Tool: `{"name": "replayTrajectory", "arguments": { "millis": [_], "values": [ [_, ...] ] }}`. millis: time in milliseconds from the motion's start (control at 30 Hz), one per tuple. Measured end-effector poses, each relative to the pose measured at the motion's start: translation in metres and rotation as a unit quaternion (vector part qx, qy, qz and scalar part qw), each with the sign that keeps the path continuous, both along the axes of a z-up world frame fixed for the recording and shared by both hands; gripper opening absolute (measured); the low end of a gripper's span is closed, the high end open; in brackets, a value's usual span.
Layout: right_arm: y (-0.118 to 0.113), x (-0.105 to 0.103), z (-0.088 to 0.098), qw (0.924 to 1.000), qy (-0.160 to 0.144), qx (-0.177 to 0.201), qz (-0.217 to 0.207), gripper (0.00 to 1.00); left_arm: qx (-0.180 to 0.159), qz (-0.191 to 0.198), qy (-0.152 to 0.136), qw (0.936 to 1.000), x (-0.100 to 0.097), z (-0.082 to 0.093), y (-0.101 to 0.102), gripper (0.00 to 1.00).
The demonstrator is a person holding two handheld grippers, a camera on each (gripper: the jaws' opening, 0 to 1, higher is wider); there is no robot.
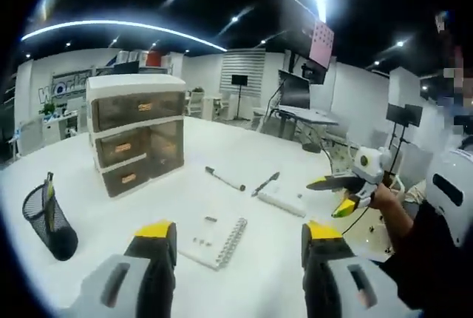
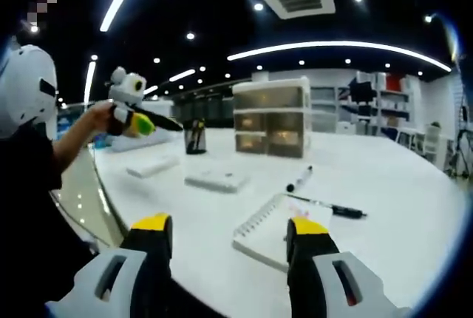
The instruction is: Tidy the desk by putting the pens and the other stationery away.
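Right gripper view: right gripper (image 2: 229,233) hangs empty, jaws wide, just short of the spiral notebook (image 2: 277,238); a black pen (image 2: 329,207) lies crosswise on its far edge. Left gripper (image 1: 240,240), also wide open and empty, hovers farther back; drawer unit (image 2: 272,117) beyond.

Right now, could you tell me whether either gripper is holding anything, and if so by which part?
Nothing is held. The left gripper and the right gripper both stand open above the white table, with nothing between their jaws.
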State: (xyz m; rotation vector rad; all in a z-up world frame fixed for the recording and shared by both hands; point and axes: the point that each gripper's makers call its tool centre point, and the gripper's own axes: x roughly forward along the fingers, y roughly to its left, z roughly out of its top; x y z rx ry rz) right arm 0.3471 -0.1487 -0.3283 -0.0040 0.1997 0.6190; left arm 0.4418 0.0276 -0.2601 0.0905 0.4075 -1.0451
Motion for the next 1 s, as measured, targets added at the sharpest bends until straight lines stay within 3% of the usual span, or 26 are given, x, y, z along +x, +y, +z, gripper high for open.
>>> {"name": "replayTrajectory", "arguments": {
  "millis": [233, 700, 767, 1000],
  "values": [
    [-0.001, -0.002, -0.001, 1.0000, -0.001, 0.004, -0.001, 0.59, 0.009, -0.016, 0.044, 0.9989, 0.017, -0.003, -0.030, 0.68],
    [-0.006, -0.006, -0.002, 1.0000, -0.003, 0.007, -0.003, 0.59, 0.037, -0.041, 0.096, 0.9939, 0.040, -0.013, -0.085, 0.65],
    [-0.007, -0.007, -0.002, 1.0000, -0.004, 0.006, -0.003, 0.59, 0.029, -0.049, 0.126, 0.9904, 0.042, -0.012, -0.096, 0.66],
    [-0.008, -0.010, -0.001, 1.0000, -0.007, 0.000, -0.005, 0.59, 0.035, -0.032, 0.162, 0.9856, 0.069, -0.010, -0.117, 0.66]
  ]
}}
